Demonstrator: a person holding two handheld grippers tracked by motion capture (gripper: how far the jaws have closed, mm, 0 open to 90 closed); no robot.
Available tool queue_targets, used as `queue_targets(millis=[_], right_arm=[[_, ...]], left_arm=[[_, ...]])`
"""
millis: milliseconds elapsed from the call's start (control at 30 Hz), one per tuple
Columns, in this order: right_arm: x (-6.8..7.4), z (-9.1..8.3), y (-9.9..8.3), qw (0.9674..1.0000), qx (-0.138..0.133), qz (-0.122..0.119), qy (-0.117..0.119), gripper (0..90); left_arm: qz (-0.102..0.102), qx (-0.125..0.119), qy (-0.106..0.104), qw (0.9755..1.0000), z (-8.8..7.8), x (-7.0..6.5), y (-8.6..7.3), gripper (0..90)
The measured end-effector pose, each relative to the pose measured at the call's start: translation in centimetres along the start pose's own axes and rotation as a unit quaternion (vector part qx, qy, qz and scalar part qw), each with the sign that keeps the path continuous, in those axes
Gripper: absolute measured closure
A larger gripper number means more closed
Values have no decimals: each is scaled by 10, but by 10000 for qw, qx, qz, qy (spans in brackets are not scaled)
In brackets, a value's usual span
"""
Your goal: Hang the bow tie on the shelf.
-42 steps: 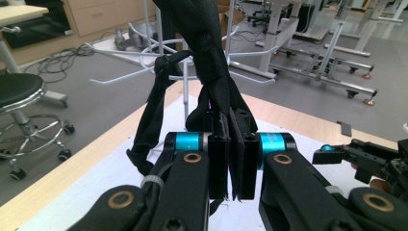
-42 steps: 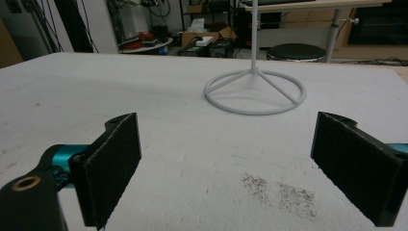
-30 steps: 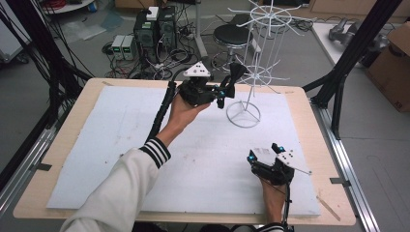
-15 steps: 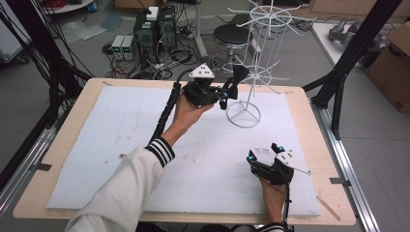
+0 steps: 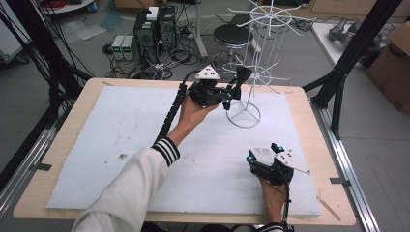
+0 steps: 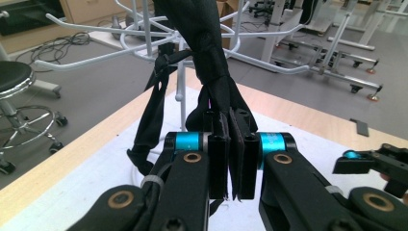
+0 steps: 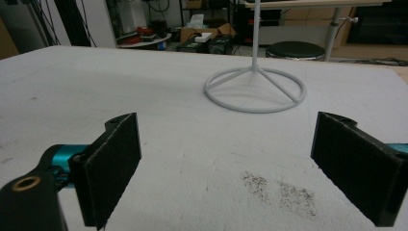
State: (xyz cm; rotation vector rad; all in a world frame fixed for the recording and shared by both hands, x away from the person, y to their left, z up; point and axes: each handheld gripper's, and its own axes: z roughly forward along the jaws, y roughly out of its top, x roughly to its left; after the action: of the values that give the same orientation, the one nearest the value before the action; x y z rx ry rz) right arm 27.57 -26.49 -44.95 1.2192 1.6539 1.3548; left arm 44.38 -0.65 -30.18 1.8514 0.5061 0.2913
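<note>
A white wire rack (image 5: 251,72) stands on its ring base at the back right of the white mat (image 5: 121,145). My left gripper (image 5: 231,92) is raised beside the rack, shut on a black fabric piece with a strap (image 5: 240,77). In the left gripper view the fabric (image 6: 211,62) rises from between the closed jaws of this gripper (image 6: 232,163) up among the rack's arms, in front of its pole (image 6: 181,103). My right gripper (image 5: 261,151) rests low on the mat at the front right. Its jaws (image 7: 226,168) stand open and empty, facing the rack's base (image 7: 255,69).
The mat covers a wooden table (image 5: 309,125). Beyond the far edge are a black stool (image 5: 232,34) and electronics with cables (image 5: 154,29) on the floor. Black frame posts (image 5: 348,67) stand at the right, with a cardboard box (image 5: 391,53) behind. A dark smudge (image 7: 279,187) marks the mat.
My left gripper, with the black fabric in it, has edged slightly to the right toward the rack. The right gripper has stayed where it was.
</note>
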Motion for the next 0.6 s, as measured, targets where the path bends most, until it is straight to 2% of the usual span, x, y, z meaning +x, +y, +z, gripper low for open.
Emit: queue_targets(millis=[167,300,467,600], right_arm=[[0,0,0,10000,-4,6,-2,93],[1,0,0,10000,-2,-8,-16,93],[0,0,0,10000,3,-4,-9,93],[0,0,0,10000,-9,-8,-15,93]], left_arm=[[-62,-1,-6,10000,6,0,-3,865],[-22,103,-41,9999,11,0,-7,865],[-19,94,-74,9999,14,-1,-8,854],[-188,153,-97,9997,14,-1,-9,822]])
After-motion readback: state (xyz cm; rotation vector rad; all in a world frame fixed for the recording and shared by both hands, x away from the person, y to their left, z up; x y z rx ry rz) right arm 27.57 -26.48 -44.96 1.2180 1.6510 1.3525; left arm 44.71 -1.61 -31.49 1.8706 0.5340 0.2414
